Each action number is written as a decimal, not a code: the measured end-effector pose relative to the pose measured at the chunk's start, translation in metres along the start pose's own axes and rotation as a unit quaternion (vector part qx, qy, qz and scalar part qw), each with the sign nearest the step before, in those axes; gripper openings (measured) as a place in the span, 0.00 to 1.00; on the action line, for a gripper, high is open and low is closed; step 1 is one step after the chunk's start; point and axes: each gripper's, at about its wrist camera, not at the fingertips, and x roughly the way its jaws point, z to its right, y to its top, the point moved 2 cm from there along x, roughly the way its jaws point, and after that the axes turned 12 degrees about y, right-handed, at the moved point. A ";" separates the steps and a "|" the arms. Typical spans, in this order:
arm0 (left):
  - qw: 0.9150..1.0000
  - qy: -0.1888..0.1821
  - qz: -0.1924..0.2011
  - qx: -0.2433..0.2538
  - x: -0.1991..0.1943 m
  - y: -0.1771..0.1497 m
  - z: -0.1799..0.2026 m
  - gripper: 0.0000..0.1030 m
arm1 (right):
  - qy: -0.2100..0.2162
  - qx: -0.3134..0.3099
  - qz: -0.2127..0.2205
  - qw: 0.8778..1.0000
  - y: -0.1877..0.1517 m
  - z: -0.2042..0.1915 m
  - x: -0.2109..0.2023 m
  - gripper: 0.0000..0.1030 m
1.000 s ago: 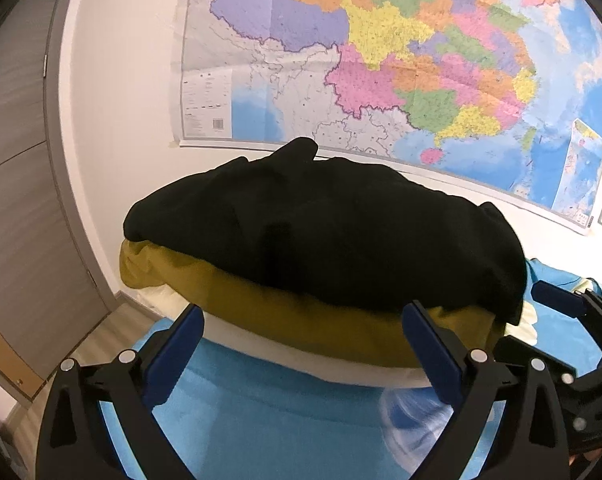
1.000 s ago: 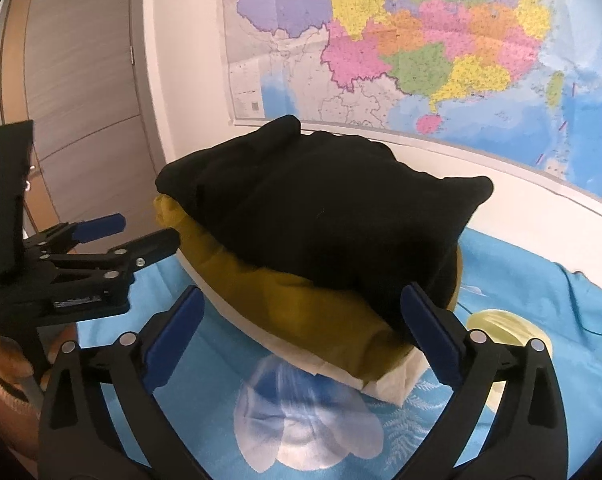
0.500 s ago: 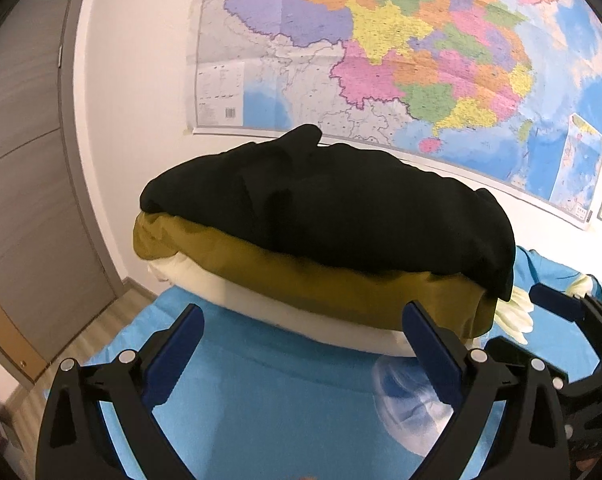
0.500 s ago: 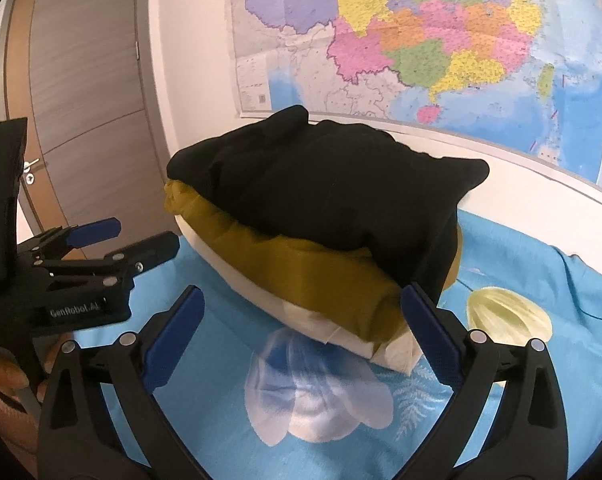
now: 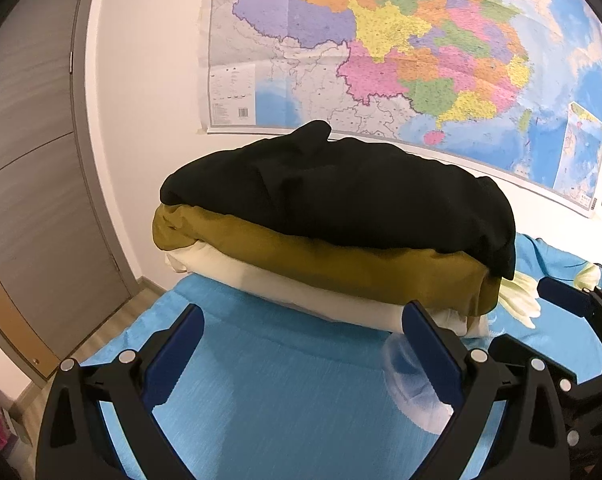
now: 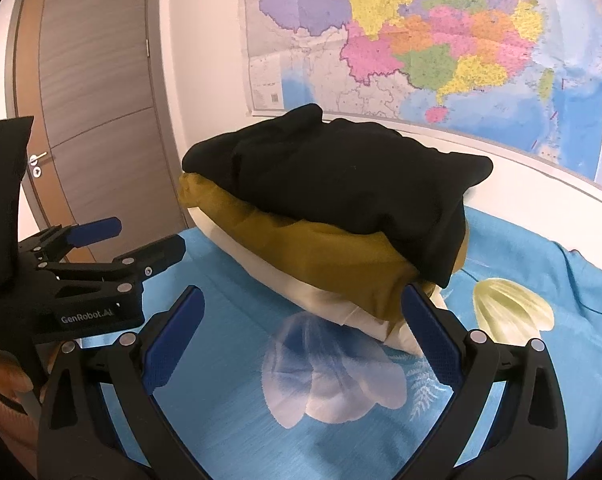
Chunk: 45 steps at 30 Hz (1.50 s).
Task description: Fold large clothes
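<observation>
Tools: left tool (image 5: 303,330) agape | right tool (image 6: 301,312) agape | both empty, facing clothes stack (image 5: 341,220)

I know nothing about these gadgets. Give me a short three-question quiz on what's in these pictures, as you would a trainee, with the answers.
1. True or false: the folded black garment lies on top of the mustard-yellow folded garment.
2. Which lies lowest in the stack, on the blue flower-print bedsheet? A) a red towel B) the cream-white folded garment C) a grey blanket
3. Fill in: the fingers of the left gripper and the right gripper are ____ and hold nothing.

Key: 1 true; 2 B; 3 open.
</observation>
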 end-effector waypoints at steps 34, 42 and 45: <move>1.000 0.015 0.009 -0.002 -0.022 -0.014 0.002 0.93 | -0.006 0.005 0.007 1.000 -0.016 -0.013 -0.024 0.95; 1.000 0.013 0.014 0.000 -0.027 -0.017 0.002 0.93 | -0.005 0.008 0.006 1.000 -0.018 -0.014 -0.025 0.95; 1.000 0.009 0.013 -0.001 -0.027 -0.018 0.003 0.93 | -0.004 0.012 0.006 1.000 -0.019 -0.013 -0.025 0.94</move>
